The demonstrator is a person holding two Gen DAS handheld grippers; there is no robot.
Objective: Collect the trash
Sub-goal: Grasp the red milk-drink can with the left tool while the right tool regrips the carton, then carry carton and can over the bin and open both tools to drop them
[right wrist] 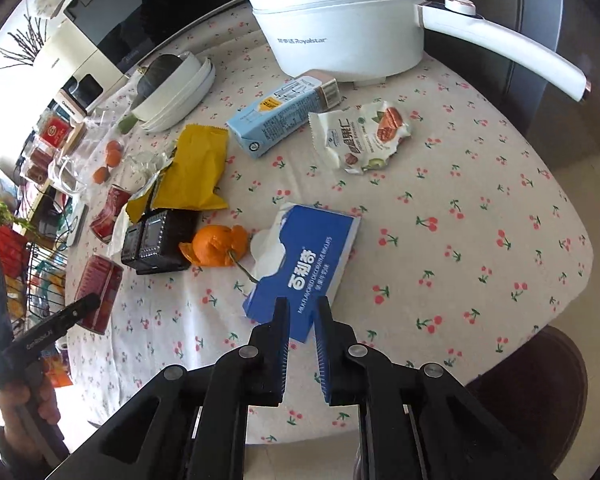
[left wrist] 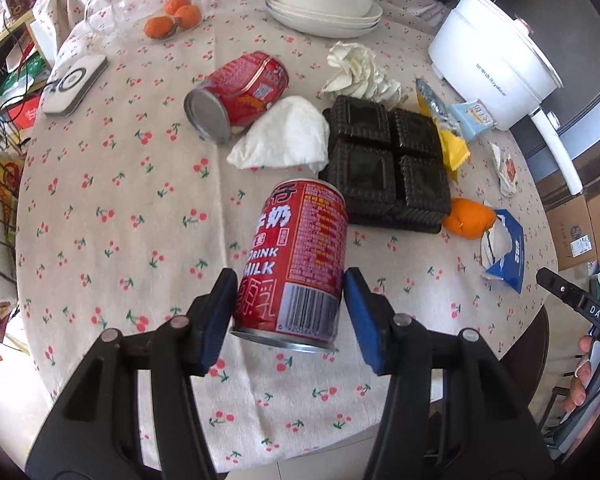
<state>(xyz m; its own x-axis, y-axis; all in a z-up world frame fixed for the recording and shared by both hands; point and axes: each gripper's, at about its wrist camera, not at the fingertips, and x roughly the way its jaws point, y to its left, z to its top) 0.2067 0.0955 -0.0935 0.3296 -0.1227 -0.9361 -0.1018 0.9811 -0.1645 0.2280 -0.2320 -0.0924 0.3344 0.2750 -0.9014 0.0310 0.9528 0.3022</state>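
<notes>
I read "DRINK MILK" on the red can (left wrist: 296, 264), "Royalstar" on the white electric pot (right wrist: 340, 20), "DAS" on the right gripper's handle (left wrist: 598, 314).

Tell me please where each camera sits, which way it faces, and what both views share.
Left wrist: on the left gripper, facing across the table at the red milk can between its fingers; a hand on the other tool shows at the right edge.
Right wrist: on the right gripper, facing the blue biscuit box; the person's left hand shows.
Shared: black tray, orange peel.
</notes>
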